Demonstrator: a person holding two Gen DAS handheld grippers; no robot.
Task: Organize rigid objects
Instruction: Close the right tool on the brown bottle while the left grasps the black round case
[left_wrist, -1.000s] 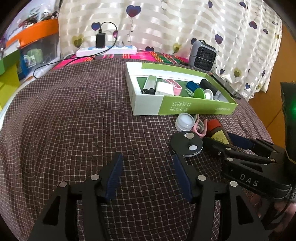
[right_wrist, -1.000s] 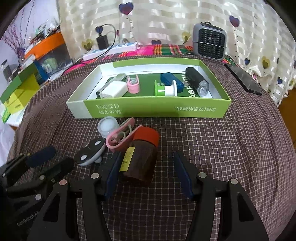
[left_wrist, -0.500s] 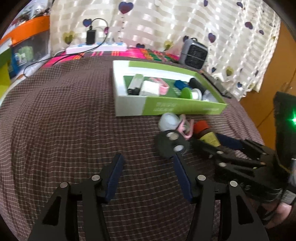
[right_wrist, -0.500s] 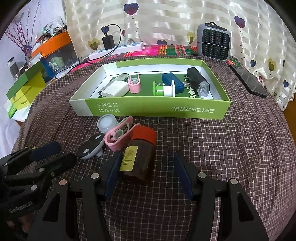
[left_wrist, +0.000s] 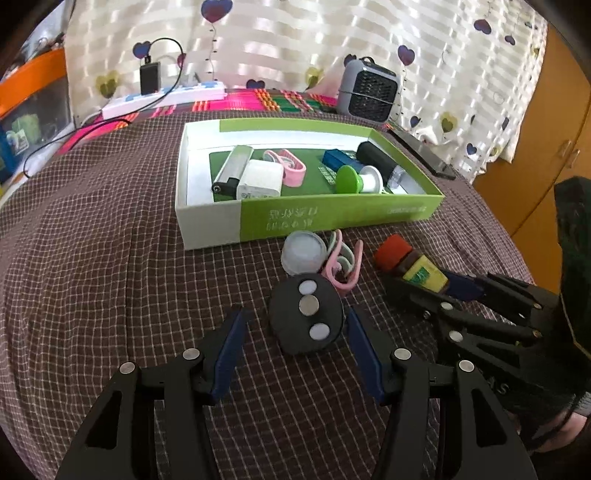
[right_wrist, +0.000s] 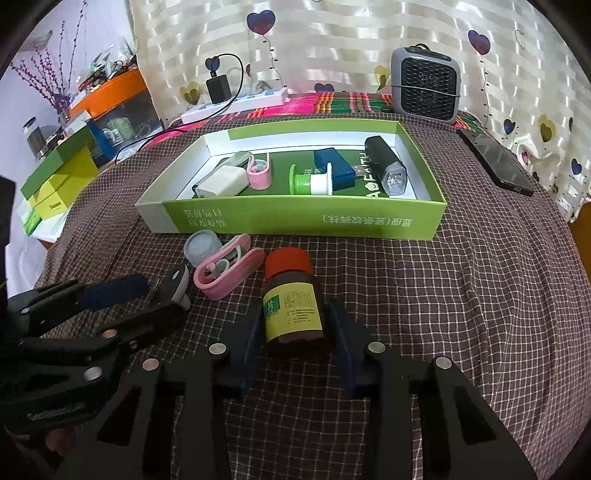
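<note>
Two right fingers (right_wrist: 347, 343) pressing brown bottle (right_wrist: 293, 299), black disc (left_wrist: 306, 320) between spread left fingers (left_wrist: 227, 350)

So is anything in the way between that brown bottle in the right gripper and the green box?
Nothing visible blocks it. The right gripper has just been closing around the brown bottle; bare checked cloth lies ahead, then only the green box's near wall to lift over. The pink clip case lies off to the left.
</note>
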